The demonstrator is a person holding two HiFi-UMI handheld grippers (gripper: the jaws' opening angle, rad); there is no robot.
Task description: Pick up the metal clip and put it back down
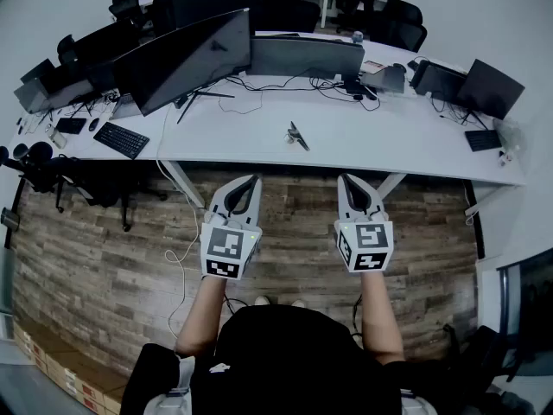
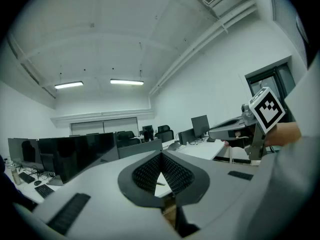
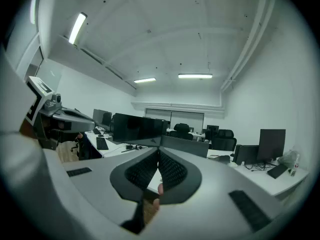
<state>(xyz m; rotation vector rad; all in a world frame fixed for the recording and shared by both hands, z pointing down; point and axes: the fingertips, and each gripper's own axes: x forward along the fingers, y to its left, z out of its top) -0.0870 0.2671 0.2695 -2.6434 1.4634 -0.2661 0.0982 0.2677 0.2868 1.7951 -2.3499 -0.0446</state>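
While you stand back from the white desk [image 1: 389, 132], nothing's started. Left gripper [image 1: 254, 180] and right gripper [image 1: 345, 179] are both pressed together, empty, short of the desk edge. Metal clip [image 1: 296, 135] lies on the desk near its front middle. Pick-up and put-down both remain.

The metal clip [image 1: 297, 135] lies untouched on the white desk [image 1: 406, 141], small, dark and slim, slightly askew, between the front edge and the middle monitor [image 1: 307, 57].
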